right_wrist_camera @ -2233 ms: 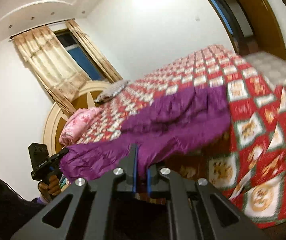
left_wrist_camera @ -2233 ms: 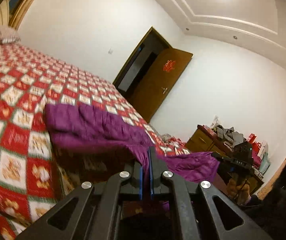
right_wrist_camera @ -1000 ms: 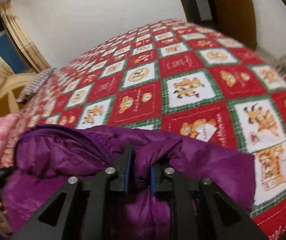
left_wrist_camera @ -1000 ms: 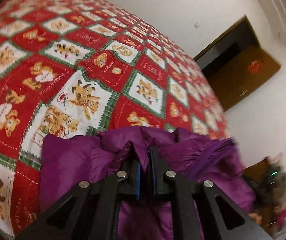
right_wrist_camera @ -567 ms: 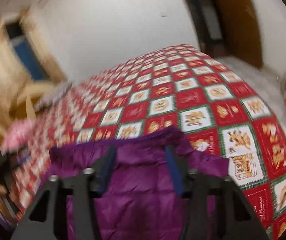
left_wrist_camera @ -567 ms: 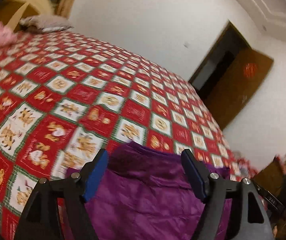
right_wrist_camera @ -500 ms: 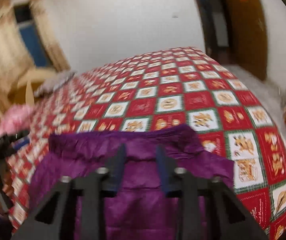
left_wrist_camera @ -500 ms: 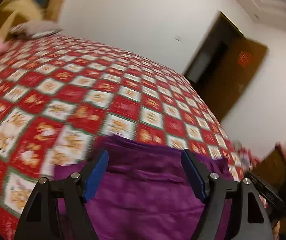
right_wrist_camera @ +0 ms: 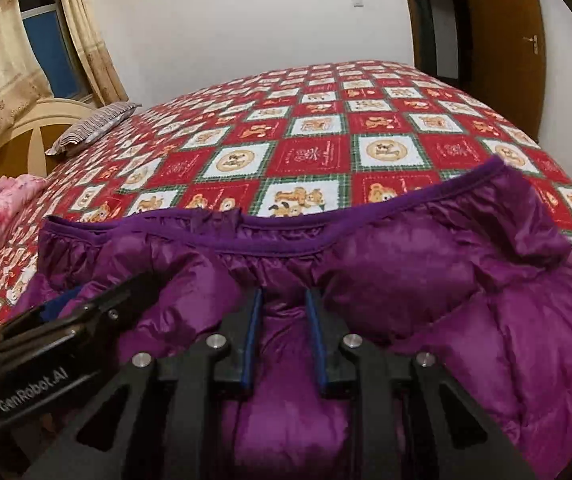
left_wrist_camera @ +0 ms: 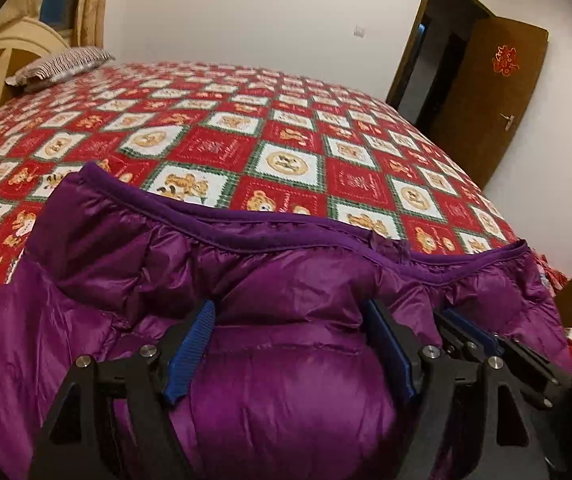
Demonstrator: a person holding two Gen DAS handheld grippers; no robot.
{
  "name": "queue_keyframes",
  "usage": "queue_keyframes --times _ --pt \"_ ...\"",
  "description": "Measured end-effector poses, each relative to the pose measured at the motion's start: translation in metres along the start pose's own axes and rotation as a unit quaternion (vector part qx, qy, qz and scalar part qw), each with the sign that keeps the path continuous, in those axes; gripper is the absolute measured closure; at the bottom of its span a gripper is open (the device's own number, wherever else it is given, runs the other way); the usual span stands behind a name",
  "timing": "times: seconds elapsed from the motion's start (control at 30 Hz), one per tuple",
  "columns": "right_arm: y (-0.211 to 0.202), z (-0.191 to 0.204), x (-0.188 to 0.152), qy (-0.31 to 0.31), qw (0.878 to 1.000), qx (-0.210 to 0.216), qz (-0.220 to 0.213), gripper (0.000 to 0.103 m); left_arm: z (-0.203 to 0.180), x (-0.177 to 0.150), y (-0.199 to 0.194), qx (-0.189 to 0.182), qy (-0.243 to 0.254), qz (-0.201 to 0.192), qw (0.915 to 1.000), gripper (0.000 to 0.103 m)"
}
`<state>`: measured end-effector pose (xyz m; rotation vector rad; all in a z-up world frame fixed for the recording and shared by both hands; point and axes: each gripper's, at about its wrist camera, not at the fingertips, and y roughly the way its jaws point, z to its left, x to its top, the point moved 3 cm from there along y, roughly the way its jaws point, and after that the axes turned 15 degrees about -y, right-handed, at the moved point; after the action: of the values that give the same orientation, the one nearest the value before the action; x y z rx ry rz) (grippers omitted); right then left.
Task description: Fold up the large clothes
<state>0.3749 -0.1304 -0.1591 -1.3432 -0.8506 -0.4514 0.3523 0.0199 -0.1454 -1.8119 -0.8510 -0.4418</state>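
Observation:
A puffy purple jacket lies folded near the front edge of the bed, its bound hem running across the far side. My left gripper rests on it with its jaws open wide, and the padded fabric bulges up between them without being pinched. In the right wrist view my right gripper sits near the middle of the jacket. Its jaws stand a narrow gap apart, shut on a ridge of fabric whose creases gather toward them. The two grippers are close, side by side: the left gripper shows beside the right one.
The bed's red-and-white checked quilt stretches far beyond the jacket. A striped pillow and pink bedding lie at the headboard on the left. An open brown door stands at the right.
Both grippers let go of the fold they had carried onto the bed and moved in toward the jacket's middle. The left jaws spread wide; the right jaws opened, then narrowed again on fabric.

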Motion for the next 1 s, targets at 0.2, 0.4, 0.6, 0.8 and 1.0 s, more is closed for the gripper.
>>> queue_keyframes --times 0.2,0.4,0.6,0.8,1.0 --pt "0.010 0.001 -0.001 0.002 1.000 -0.001 0.009 0.078 0.006 -0.003 0.016 -0.002 -0.021 0.004 0.9998 0.022" --pt "0.014 0.000 0.000 0.006 1.000 -0.008 0.019 0.078 0.007 -0.004 0.022 0.005 -0.020 0.011 0.9997 0.022" --pt "-0.026 -0.035 0.008 0.038 0.999 -0.010 0.011 0.080 0.007 -0.003 0.022 0.004 -0.021 0.013 0.9997 0.021" --pt "-0.029 -0.090 -0.028 0.043 0.993 -0.095 0.049 0.085 0.005 -0.004 0.023 -0.002 -0.019 0.015 0.9997 0.018" --pt "-0.022 -0.099 -0.042 0.062 0.993 -0.094 0.028 0.085 0.005 -0.003 0.023 -0.001 -0.017 0.017 0.9997 0.018"
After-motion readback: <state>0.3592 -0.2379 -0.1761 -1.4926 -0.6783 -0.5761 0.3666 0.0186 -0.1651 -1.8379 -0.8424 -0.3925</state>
